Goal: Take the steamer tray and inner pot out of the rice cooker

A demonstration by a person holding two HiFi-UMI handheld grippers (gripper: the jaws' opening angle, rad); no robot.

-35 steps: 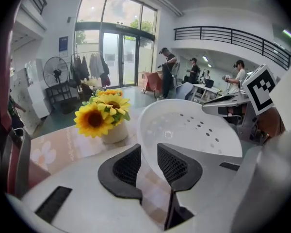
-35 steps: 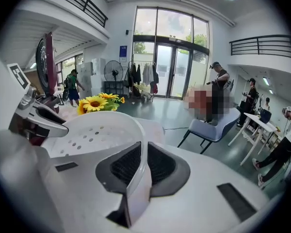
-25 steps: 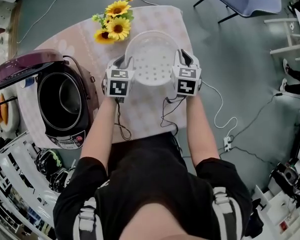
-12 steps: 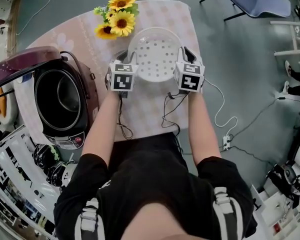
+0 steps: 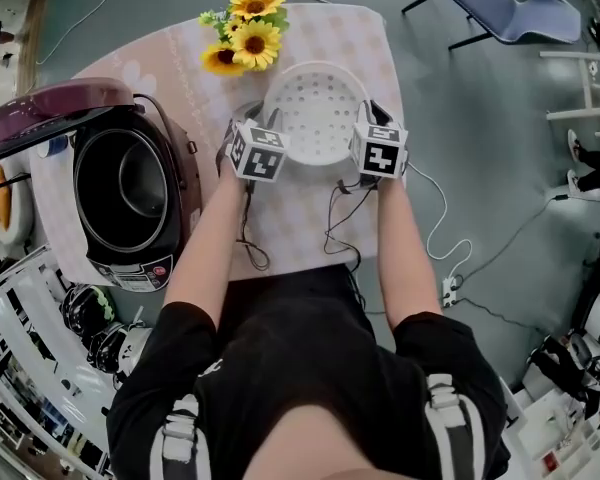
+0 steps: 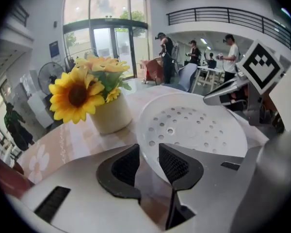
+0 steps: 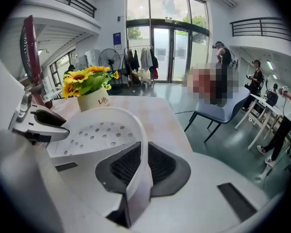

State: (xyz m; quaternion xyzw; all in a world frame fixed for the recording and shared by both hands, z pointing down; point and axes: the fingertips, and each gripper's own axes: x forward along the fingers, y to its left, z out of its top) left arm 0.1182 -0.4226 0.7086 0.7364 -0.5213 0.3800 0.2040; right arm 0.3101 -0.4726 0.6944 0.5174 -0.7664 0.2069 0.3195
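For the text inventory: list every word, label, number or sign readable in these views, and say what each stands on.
"Life": on the white vase holding the sunflowers, read in the right gripper view; any print after it is not legible.
Front panel of the rice cooker: print too small to read.
Blue wall sign beside the glass doors: too small to read.

I log the steamer tray (image 5: 315, 113) as white, round and shallow with a perforated floor, upright and level, out of the rice cooker (image 5: 145, 273) and to its right in my head view. The inner pot (image 5: 140, 183), dark metal, sits upright inside the cooker; the cooker's purple lid (image 5: 50, 128) stands open.
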